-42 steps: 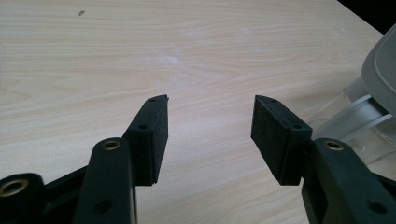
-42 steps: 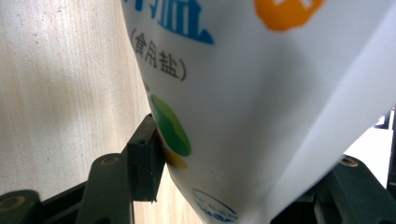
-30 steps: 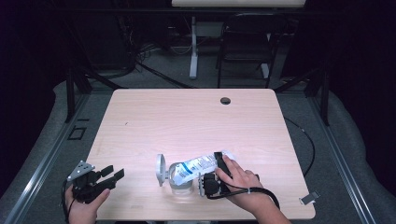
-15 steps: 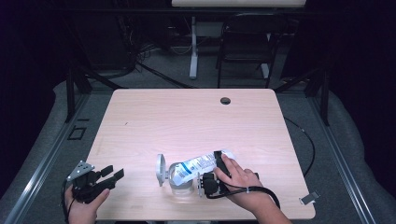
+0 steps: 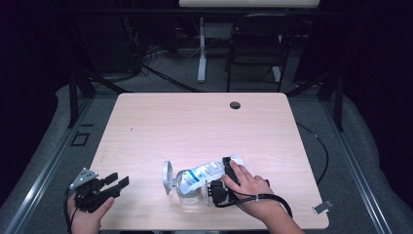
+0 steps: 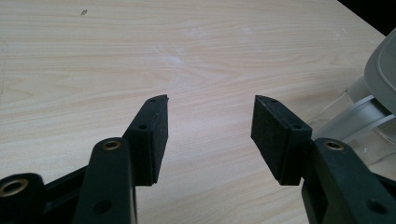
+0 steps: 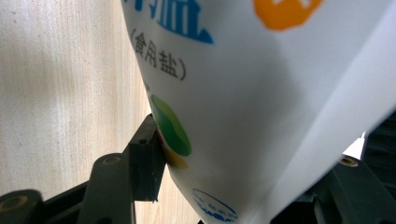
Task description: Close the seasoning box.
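Right now my right gripper (image 5: 225,181) has its jaws spread wide around the salt bag (image 5: 207,171), the left pad pressed into the bag's printed side in the right gripper view, so I read that as a grip on a fat, soft thing. The bag lies tilted near the front edge of the table (image 5: 204,122), its lower end dipping into the clear glass jar (image 5: 187,191), whose round lid (image 5: 167,176) stands open on the jar's left.

Risks, as I judge them: the bag is slack plastic, so it could sag or slide out between the pads and spill salt beside the jar rather than in it. The jar is light and close to the table's edge; a push from the bag could tip it or nudge it off. That hinged lid could swing shut on the bag too.

My right hand (image 5: 248,187) lies low over the table, wrist turned inward, gripper pointing toward the jar. My left gripper (image 5: 117,183) hangs off the front left corner, jaws wide apart and empty, aimed across at the jar
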{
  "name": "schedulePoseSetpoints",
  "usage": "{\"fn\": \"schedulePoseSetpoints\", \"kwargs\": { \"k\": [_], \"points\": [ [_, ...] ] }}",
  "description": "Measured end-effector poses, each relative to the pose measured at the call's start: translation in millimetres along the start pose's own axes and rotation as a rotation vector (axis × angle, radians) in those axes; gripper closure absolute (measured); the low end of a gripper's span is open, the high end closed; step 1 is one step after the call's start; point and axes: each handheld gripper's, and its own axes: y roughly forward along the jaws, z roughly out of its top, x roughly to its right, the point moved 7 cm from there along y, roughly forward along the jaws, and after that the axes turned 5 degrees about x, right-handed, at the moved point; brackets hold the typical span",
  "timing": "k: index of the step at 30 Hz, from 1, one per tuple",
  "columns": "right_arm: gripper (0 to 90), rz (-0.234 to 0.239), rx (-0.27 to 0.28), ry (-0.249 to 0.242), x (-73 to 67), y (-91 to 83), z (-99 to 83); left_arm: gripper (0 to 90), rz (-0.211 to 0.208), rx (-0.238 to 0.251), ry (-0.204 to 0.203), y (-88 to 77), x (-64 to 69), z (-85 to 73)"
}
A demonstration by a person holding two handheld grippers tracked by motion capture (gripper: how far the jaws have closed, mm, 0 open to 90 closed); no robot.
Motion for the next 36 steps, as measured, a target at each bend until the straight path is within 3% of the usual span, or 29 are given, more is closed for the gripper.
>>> {"fn": "schedulePoseSetpoints", "kwargs": {
  "k": [19, 36],
  "points": [
    [42.3, -0.001, 0.002, -0.022, 0.6, 0.9, 1.5, 46.5, -0.001, -0.008, -0.001, -0.5, -0.8, -0.7],
    [42.4, 0.027, -0.004, -0.031, 1.5, 1.4, 2.0, 46.5, 0.003, -0.006, -0.004, 0.1, -2.0, -1.3]
  ]
}}
